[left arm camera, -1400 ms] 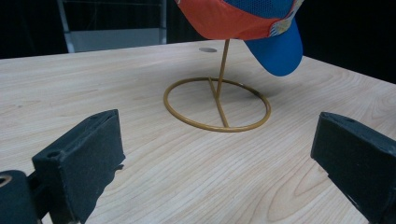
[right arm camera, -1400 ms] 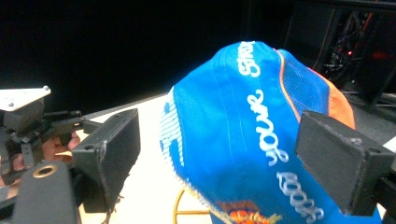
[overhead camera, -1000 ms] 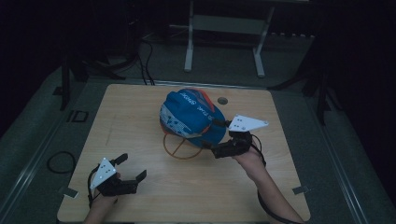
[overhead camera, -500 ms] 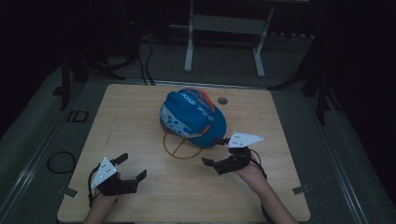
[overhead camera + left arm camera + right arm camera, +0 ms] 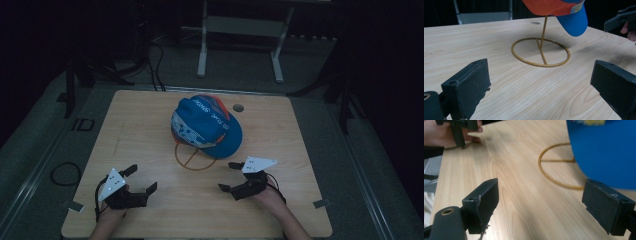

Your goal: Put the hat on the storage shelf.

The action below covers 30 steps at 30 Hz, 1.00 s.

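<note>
Since a second ago I have drawn the right tongs [image 5: 231, 176] back from the cap [image 5: 205, 125]: they were against its brim then, and now they sit clear of it, toward the near edge of the tabletop [image 5: 295, 130]. Left tongs [image 5: 141, 178] have held their place, near and to the left of the cap.

Cap: blue, with orange and a starred white panel, perched on a thin brass stand [image 5: 192, 159] at the middle of the tabletop. Its brim points toward the right tongs. From the left gripper view the stand [image 5: 541, 51] is a ring flat on the wood with a crossbar and a single upright rod, and the cap [image 5: 564, 11] hangs over it, clear of the tabletop [image 5: 474, 42].

Left tongs [image 5: 541, 82]: released, jaws spread wide, nothing between them but bare wood. They aim at the stand and are apart from it.

Right tongs [image 5: 540, 205]: released likewise, jaws wide, gripping nothing. In the right gripper view the blue brim [image 5: 604, 150] looms just beyond the right-hand jaw; I cannot tell whether jaw and brim touch there, though the high view shows them apart. The stand's ring [image 5: 556, 172] lies ahead of them under the brim.

A round hole [image 5: 238, 107] in the tabletop sits just behind the cap.
</note>
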### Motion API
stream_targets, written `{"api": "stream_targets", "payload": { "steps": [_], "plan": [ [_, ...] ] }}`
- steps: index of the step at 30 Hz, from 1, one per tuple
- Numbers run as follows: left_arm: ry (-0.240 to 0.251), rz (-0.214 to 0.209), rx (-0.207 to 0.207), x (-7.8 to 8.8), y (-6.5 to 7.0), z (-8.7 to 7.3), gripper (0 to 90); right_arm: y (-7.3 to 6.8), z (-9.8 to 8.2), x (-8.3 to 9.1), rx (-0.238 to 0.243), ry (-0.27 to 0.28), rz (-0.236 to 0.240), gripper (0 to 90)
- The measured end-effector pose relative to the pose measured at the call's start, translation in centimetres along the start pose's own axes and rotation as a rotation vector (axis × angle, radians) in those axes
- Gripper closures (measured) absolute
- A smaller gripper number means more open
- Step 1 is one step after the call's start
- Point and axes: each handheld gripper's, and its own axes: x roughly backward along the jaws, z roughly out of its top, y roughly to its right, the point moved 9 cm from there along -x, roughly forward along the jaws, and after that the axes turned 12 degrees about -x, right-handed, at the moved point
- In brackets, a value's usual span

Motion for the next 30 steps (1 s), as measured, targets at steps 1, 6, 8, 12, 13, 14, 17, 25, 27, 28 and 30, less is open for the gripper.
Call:
{"api": "stream_targets", "payload": {
  "steps": [1,6,8,12,13,14,17,25,27,28,30],
  "plan": [
    [-0.001,-0.002,0.001,0.0,0.0,0.0,2.7,0.1,-0.4,0.0,0.0,-0.009,0.0,13.9],
    [-0.002,-0.003,-0.001,0.0,0.0,-0.1,2.7,0.6,-1.9,0.3,0.002,-0.027,-0.018,14.0],
    [-0.003,-0.002,-0.001,0.0,0.0,-0.1,2.7,0.9,-2.3,0.5,0.0,-0.033,-0.025,14.0],
    [-0.006,-0.003,-0.002,-0.1,0.1,-0.1,2.7,1.3,-3.0,1.2,-0.007,-0.037,-0.046,14.0],
    [-0.006,-0.003,-0.002,-0.1,0.0,-0.1,2.7,1.5,-3.2,1.4,-0.011,-0.037,-0.052,14.0],
    [-0.005,-0.003,-0.001,-0.1,0.0,-0.1,2.8,1.6,-3.4,1.7,-0.014,-0.036,-0.058,14.1],
    [-0.006,-0.003,-0.001,-0.1,0.0,-0.1,2.7,2.0,-3.7,2.1,-0.008,-0.031,-0.082,14.2],
    [-0.007,-0.004,-0.002,-0.1,0.0,-0.2,2.7,3.7,-5.0,3.7,-0.012,-0.036,-0.15,14.2],
    [-0.009,-0.006,-0.005,-0.1,0.1,-0.2,2.7,4.1,-5.1,4.0,-0.008,-0.034,-0.159,14.2],
    [-0.009,-0.006,-0.005,-0.1,0.1,-0.2,2.7,4.1,-5.1,4.0,-0.008,-0.034,-0.159,14.2],
    [-0.01,-0.009,-0.003,-0.2,0.1,-0.2,2.7,4.8,-5.2,4.3,-0.009,-0.024,-0.182,14.2]
  ]
}}
